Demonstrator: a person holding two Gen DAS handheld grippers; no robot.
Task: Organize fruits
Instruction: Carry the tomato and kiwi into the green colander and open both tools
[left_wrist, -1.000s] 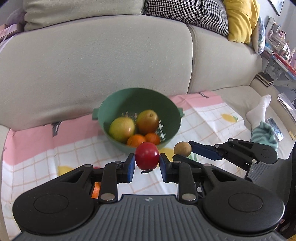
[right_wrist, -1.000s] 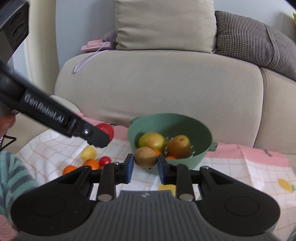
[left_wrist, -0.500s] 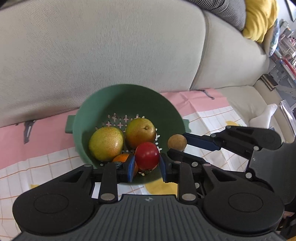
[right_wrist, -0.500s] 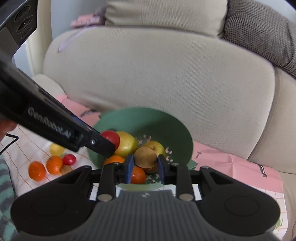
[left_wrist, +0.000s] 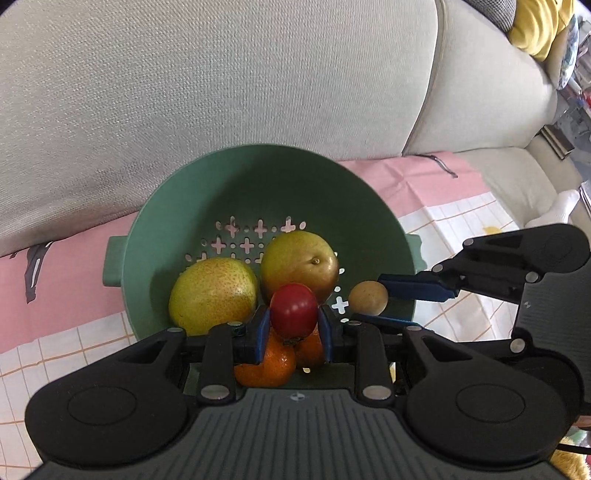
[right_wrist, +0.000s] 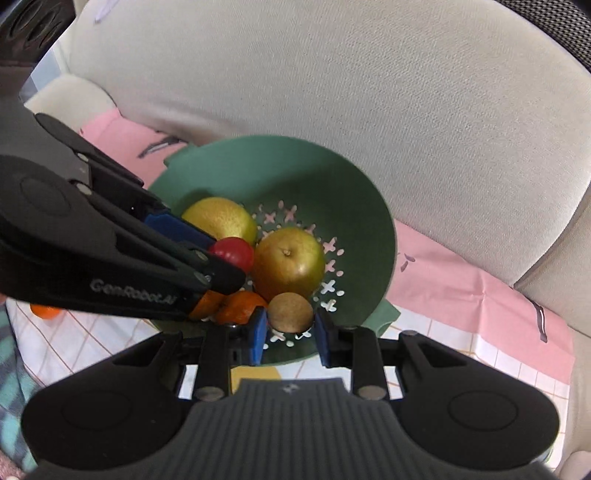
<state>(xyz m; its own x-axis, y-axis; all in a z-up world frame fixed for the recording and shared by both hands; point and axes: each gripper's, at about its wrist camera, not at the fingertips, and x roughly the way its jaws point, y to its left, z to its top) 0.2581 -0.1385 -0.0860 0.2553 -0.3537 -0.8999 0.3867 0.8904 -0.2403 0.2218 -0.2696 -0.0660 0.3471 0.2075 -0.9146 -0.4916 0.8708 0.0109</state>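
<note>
Since the earlier frames both grippers have moved in over the green colander (left_wrist: 207, 206), which now fills the middle of each view. The left gripper (left_wrist: 293, 325) is clamped on a smooth, glossy red tomato (left_wrist: 294, 311), held above the fruit inside the bowl. The right gripper (right_wrist: 289, 326) has its blue pads (right_wrist: 258, 332) around a small, round, matte brown fruit (right_wrist: 290, 312); a thin gap shows on each side, so I cannot tell whether the grip is tight.

The colander is matte plastic with a rounded wall, small side handles and cross-shaped holes in its base. Inside lie two speckled yellow-green pears (left_wrist: 213, 293) side by side, the right one (left_wrist: 299, 260) browner with its stem end facing up, and two dimpled oranges (left_wrist: 266, 363) at the near edge, partly hidden behind the left gripper's fingers. In the right wrist view the left gripper's black arm crosses the left side and covers part of the bowl.

The bowl sits on a pink and white checked cloth (left_wrist: 454, 206), against a beige woven sofa backrest (left_wrist: 221, 74). A yellow cushion (left_wrist: 535, 26) lies far right.
</note>
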